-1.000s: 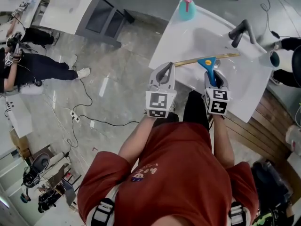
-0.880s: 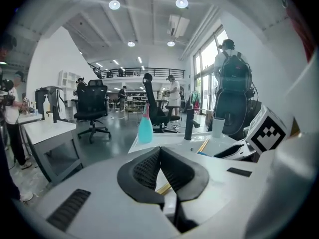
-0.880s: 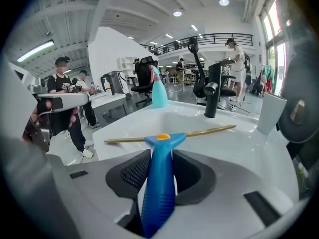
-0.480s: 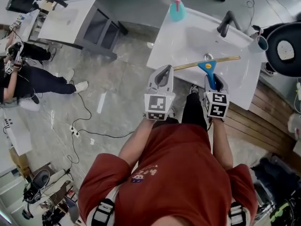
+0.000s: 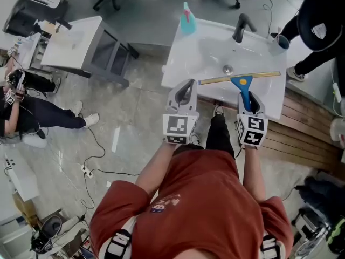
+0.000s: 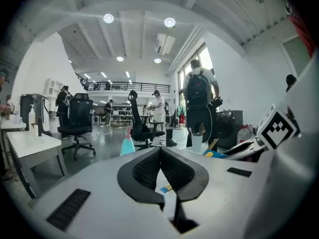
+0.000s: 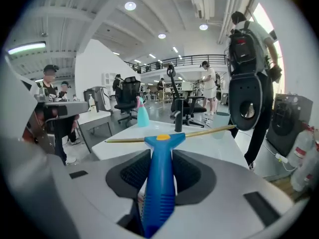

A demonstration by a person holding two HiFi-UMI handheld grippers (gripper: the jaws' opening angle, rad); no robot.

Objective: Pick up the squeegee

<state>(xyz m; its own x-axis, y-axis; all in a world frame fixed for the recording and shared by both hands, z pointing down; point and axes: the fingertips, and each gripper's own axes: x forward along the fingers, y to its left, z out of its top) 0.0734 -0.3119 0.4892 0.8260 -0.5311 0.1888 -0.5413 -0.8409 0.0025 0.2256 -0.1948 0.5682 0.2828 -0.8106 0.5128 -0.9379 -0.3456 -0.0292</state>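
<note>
The squeegee (image 5: 241, 82) has a blue handle and a long brass-coloured blade. It hangs in the air over the front edge of the white sink (image 5: 186, 58), blade level and crosswise. My right gripper (image 5: 247, 97) is shut on the blue handle. In the right gripper view the handle (image 7: 159, 183) runs up between the pads and the blade (image 7: 204, 132) crosses ahead. My left gripper (image 5: 186, 85) hangs to the left of the squeegee, apart from it. In the left gripper view its pads (image 6: 149, 171) meet at the tips of the left gripper (image 6: 160, 152) with nothing between them.
On the sink are a black faucet (image 5: 241, 26), a drain (image 5: 228, 69), a teal spray bottle (image 5: 187, 16) at the far left corner and a cup (image 5: 284, 41) at the right. A person in black (image 5: 323, 20) stands beside it. Cables (image 5: 102, 136) lie on the floor.
Both grippers have risen, the right one carrying the squeegee up with it. More of the sink and faucet shows beyond them now.
</note>
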